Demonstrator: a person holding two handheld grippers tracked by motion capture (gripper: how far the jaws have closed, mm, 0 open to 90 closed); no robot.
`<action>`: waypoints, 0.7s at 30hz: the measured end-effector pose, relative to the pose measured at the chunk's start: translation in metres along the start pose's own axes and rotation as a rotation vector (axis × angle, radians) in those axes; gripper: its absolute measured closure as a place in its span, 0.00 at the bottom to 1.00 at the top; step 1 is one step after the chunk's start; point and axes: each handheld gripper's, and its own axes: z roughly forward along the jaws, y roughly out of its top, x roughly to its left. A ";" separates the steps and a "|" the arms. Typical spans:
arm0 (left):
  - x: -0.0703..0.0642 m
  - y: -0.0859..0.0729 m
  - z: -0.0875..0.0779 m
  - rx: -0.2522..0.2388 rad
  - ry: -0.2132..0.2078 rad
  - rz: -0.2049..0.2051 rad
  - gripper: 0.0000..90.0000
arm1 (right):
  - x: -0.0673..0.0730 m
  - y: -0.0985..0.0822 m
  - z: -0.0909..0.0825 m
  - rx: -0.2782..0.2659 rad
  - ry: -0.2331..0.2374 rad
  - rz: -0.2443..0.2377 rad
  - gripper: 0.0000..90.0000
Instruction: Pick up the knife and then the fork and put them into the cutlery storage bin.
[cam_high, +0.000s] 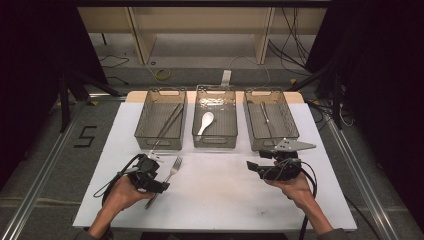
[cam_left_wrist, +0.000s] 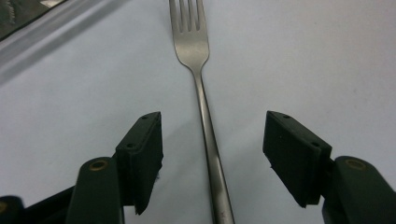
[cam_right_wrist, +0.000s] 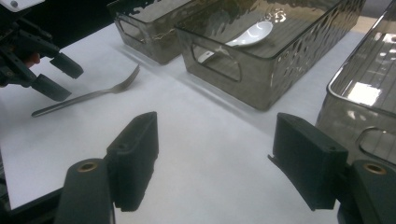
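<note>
A metal fork (cam_high: 170, 171) lies on the white table top (cam_high: 220, 195), tines toward the trays. My left gripper (cam_high: 158, 186) is low over its handle. In the left gripper view the fork's handle (cam_left_wrist: 206, 112) runs straight between the jaws of that gripper (cam_left_wrist: 212, 140); both pads stand clear of it, so it is open. My right gripper (cam_high: 253, 167) hovers in front of the right tray, open with nothing between its jaws (cam_right_wrist: 215, 154). From there the fork (cam_right_wrist: 93, 95) and the left gripper (cam_right_wrist: 60, 78) appear at the far left.
Three clear trays stand in a row at the back. The left tray (cam_high: 143, 119) holds long thin utensils, the middle tray (cam_high: 215, 142) a white spoon (cam_high: 205, 121), the right tray (cam_high: 294, 125) a slim metal utensil (cam_high: 265, 114). Cables trail from both grippers.
</note>
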 end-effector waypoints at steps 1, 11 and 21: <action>-0.001 0.000 0.001 0.007 -0.001 0.001 0.43 | 0.000 -0.001 0.000 0.005 0.000 -0.003 0.35; 0.001 0.006 0.005 0.068 -0.005 0.018 0.52 | 0.009 -0.008 -0.002 0.018 -0.003 -0.024 0.33; 0.001 0.012 0.015 0.157 -0.005 0.042 0.64 | 0.014 -0.014 -0.003 0.042 0.003 -0.034 0.33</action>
